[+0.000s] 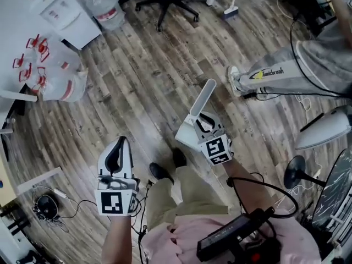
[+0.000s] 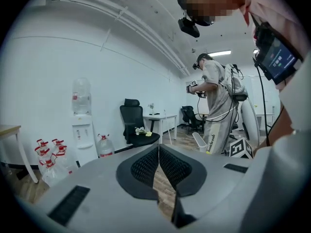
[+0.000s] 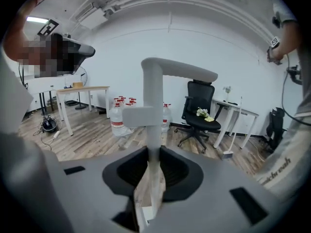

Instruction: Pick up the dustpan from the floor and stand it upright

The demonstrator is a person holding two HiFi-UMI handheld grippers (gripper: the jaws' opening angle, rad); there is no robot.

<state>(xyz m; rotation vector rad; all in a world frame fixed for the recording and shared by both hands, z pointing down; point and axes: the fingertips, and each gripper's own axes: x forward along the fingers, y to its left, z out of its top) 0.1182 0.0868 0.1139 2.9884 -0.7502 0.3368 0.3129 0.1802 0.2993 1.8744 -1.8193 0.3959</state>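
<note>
A white dustpan (image 1: 192,126) with a long handle (image 1: 203,97) is held up off the wooden floor in my right gripper (image 1: 206,124). In the right gripper view the handle (image 3: 152,110) rises straight up between the closed black pads (image 3: 171,169), bending to the right at its top. My left gripper (image 1: 117,155) is at the lower left of the head view, away from the dustpan. Its black ribbed pads (image 2: 146,166) meet with nothing between them.
A seated person's legs and shoe (image 1: 235,80) are close on the right. Water bottles (image 1: 43,70), a dispenser (image 1: 63,12) and an office chair (image 1: 165,1) stand further off. A fan base (image 1: 300,172), cables (image 1: 49,205) and a broom (image 1: 231,11) are around.
</note>
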